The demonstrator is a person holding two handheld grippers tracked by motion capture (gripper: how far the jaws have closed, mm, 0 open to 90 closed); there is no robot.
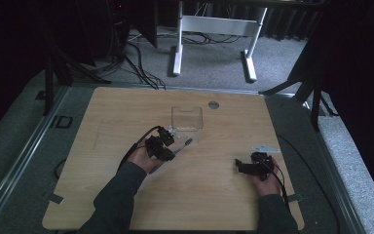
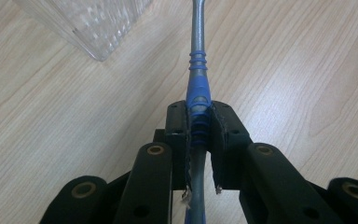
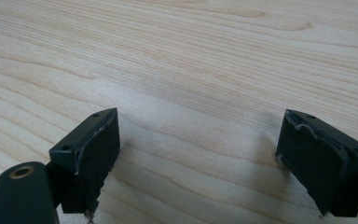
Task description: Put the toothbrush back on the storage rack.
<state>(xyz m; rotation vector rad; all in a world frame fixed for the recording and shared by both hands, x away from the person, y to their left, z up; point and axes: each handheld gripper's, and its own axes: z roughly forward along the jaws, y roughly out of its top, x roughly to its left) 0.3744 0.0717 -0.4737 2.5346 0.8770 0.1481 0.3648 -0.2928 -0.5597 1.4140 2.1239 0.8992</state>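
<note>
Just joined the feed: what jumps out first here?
The left hand-held gripper is shut on a blue-and-grey toothbrush near the table's middle, its head pointing toward a clear plastic box just beyond. The right hand-held gripper hangs open above bare wood at the table's right side, holding nothing.

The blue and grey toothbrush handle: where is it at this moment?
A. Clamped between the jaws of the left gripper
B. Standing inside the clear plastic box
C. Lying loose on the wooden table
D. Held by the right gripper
A: in the left gripper view, the left gripper has both black pads pressed on the ribbed blue part of the blue and grey toothbrush handle.
</note>
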